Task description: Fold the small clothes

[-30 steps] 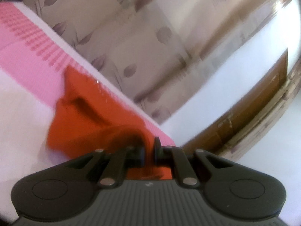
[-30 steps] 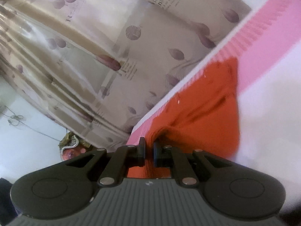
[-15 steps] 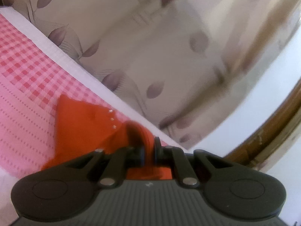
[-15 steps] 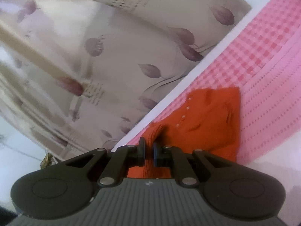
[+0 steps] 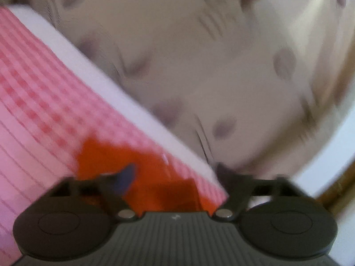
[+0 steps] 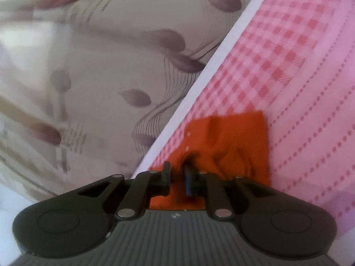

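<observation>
A small orange garment (image 5: pixel 142 168) lies on the pink checked bed cover (image 5: pixel 44 110) near the bed's far edge. In the blurred left wrist view my left gripper (image 5: pixel 175 173) is open, its fingers wide apart over the garment. In the right wrist view the garment (image 6: pixel 235 141) lies flat with small white buttons along one edge. My right gripper (image 6: pixel 177 173) has its jaws slightly parted around a fold of the garment's near edge.
The white edge of the bed (image 6: pixel 199 84) runs diagonally beside a beige curtain with purple leaf prints (image 6: pixel 99 66). A white wall and brown wooden frame (image 5: pixel 332 188) show at the right of the left wrist view.
Both grippers lowered the garment onto the bed cover. The left gripper opened wide and let go of it. The right gripper's jaws have parted a little.
</observation>
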